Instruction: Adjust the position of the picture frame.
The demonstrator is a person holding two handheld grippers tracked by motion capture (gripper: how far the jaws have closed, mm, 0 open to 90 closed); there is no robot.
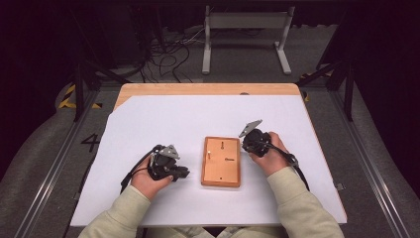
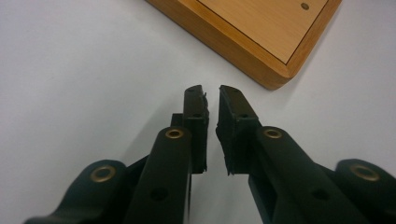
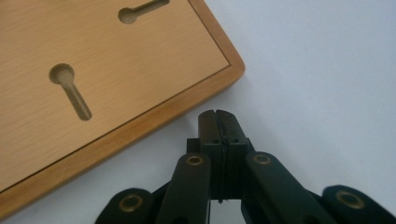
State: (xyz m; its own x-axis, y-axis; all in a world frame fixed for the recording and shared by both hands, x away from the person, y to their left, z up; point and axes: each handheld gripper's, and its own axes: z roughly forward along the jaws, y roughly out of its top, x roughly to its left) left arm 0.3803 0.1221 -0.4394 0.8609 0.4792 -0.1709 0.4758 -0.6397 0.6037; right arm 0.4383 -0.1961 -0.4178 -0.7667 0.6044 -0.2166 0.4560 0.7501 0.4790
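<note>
On the bench [image 1: 148, 89], which is covered by a big white sheet [image 1: 163, 124], a wooden board [image 1: 221, 161] lies flat, a bit right of the middle, and that's basically the only thing out there. It has a darker raised rim and a lighter panel inside, and the right gripper view shows two keyhole-shaped slots [image 3: 71, 91] cut into that panel. The left hand-held gripper [image 1: 183, 173] sits on the sheet to the left of the board, held in the person's left hand [image 1: 148, 181], pointing toward the board's near left corner. From its own camera the jaws are slightly apart, a thin gap running between the two pads, nothing in there, tips close to the board's rounded corner but not touching it. The right hand-held gripper [image 1: 246, 143] is at the board's right side near the far corner, held in the right hand [image 1: 270, 158]. Its jaws are pressed together, pads meeting with no gap, holding nothing, tips just beside the board's edge. Both sleeves [image 1: 124, 213] are pale and come in from the bottom.
</note>
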